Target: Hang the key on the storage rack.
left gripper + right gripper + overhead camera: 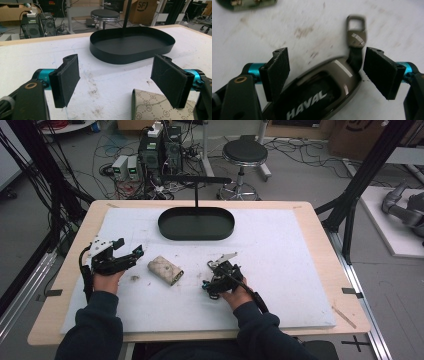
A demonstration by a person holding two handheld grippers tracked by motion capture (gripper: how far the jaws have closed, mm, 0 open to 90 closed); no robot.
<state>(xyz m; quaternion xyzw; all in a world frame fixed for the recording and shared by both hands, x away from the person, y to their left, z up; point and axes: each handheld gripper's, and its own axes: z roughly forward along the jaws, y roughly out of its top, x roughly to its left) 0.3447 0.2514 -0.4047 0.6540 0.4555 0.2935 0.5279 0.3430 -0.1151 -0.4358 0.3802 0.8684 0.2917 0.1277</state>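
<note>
Right gripper [325, 72]: jaws wide, straddling key fob [317, 92] on mat, near right. Fob glossy, hard, light; likely slippery, so grip across flat sides. Left gripper [116, 80]: jaws wide, empty, beside pouch [165, 270].

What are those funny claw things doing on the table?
A person holds one in each hand. The right gripper is open, with a dark HAVAL car key lying between its fingers. The left gripper is open too, beside a beige patterned pouch. A black tray sits empty farther back on the white mat.
</note>
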